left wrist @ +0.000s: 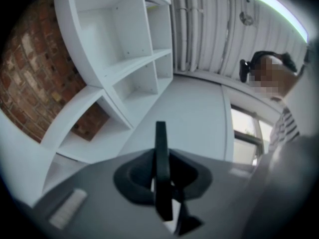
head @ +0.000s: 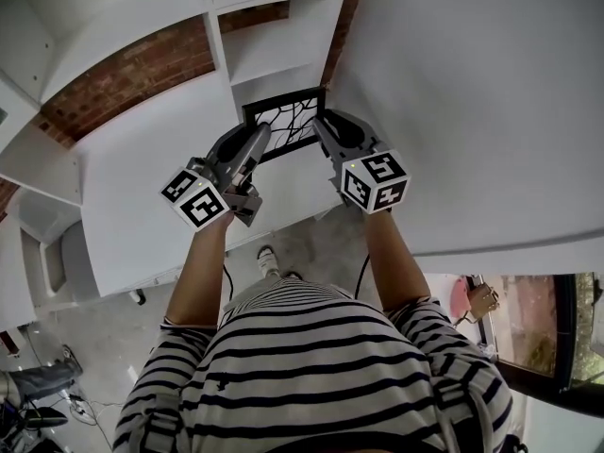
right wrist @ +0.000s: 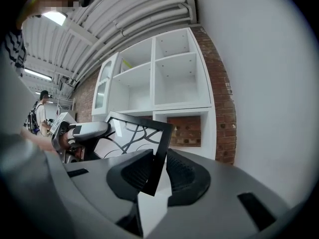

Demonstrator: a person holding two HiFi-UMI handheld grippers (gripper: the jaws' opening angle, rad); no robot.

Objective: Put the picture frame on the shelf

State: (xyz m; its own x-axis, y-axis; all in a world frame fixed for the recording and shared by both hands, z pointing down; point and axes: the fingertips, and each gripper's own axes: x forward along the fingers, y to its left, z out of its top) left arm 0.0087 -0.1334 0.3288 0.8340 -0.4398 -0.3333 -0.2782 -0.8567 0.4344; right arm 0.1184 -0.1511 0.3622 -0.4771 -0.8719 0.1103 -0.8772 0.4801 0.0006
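Shelf (head: 274, 59): white; open bays across the upper left and top of the head view; brick (head: 132, 74) shows behind them.
Left gripper (head: 257, 144): left of centre; in its own view we see the jaws (left wrist: 162, 176) pressed on the frame's thin black edge (left wrist: 160, 148), which stands upright between them.
Frame (head: 288, 121): centre of the head view; black border, white picture with dark curved lines; we hold it up by both sides, in front of the shelf's bays.
Right gripper (head: 323, 130): right of centre; its jaws (right wrist: 158, 173) clamp the frame's (right wrist: 134, 133) near corner.
Wall (head: 472, 92): plain white; fills the right side.
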